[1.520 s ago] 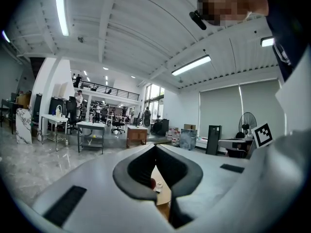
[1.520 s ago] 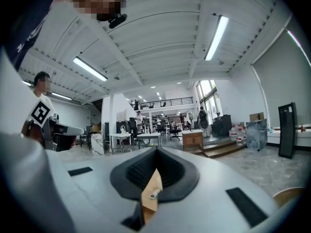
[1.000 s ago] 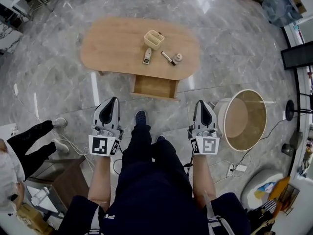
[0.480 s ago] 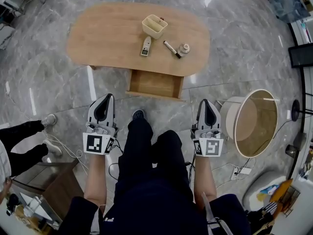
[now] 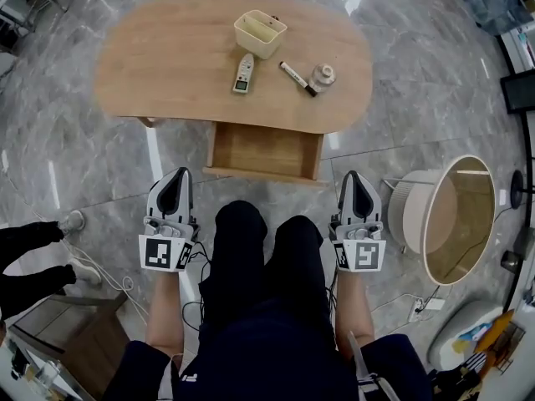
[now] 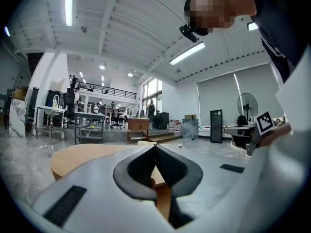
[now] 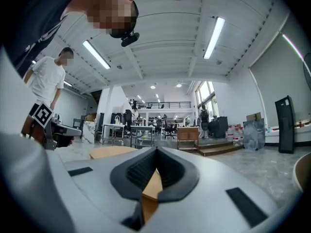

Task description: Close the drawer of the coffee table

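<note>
The oval wooden coffee table (image 5: 167, 65) fills the top of the head view. Its drawer (image 5: 264, 150) stands pulled out from the near edge, wooden inside with nothing in it. My left gripper (image 5: 179, 175) hovers just short of the drawer's left front corner, jaws shut and empty. My right gripper (image 5: 354, 177) hangs off the drawer's right front corner, also shut and empty. Neither touches the drawer. In the left gripper view the shut gripper (image 6: 155, 146) points level at the table (image 6: 80, 157). The right gripper view shows the same for the other gripper (image 7: 156, 151).
On the tabletop sit a beige box (image 5: 260, 33), a small remote-like device (image 5: 242, 73), a marker (image 5: 297, 78) and a small round object (image 5: 323, 74). A round side table (image 5: 456, 220) stands at the right. Another person's legs (image 5: 29, 253) and cables lie at the left.
Both grippers have sunk together, still shut. The table and open drawer have grown larger and slid nearer in the head view, and my knees now show bent.
</note>
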Demonstrator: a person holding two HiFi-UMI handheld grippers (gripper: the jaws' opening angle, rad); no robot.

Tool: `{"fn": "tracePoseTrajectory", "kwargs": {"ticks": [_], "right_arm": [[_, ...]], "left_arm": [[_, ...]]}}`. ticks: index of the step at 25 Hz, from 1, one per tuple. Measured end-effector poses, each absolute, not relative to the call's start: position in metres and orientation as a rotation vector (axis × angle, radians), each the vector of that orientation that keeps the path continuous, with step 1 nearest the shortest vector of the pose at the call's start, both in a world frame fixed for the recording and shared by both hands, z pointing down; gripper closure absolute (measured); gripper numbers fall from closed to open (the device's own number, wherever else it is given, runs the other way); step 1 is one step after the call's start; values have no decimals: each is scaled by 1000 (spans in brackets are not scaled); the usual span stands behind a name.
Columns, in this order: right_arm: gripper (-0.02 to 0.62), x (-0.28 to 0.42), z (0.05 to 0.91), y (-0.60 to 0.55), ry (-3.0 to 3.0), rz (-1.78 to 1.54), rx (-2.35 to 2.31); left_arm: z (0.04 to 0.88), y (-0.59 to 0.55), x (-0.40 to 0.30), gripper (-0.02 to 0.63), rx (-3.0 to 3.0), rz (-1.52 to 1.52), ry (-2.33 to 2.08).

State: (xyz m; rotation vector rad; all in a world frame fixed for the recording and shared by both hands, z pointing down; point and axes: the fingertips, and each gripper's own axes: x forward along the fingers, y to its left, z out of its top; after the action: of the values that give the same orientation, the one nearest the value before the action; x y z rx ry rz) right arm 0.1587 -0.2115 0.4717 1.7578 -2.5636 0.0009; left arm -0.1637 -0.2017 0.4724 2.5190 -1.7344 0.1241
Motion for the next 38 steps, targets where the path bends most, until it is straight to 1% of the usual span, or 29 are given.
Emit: {"fn": "tracePoseTrajectory", "kwargs": {"ticks": [12,20,31,33,38], "right_arm": [[571,168,584,-201,-2572,-68,1781],[568,167,630,-187,-2597,-82,1710],[557,170,676,-162,-2543,-54,1688],[547,171,684,-158,-2545,-44,1671],[477,175,710,-150,-2523,-14,1642]], "left_arm": [[597,-190,-171,580,2518,89,-1764],[643,-177,-179,580,2493,104,-1789],[684,-157,-184,578,2496,173,-1765],[694,-155,-184,578,2492,184,-1754],[718,-150,-182,578,2492,203,-1730]]}}
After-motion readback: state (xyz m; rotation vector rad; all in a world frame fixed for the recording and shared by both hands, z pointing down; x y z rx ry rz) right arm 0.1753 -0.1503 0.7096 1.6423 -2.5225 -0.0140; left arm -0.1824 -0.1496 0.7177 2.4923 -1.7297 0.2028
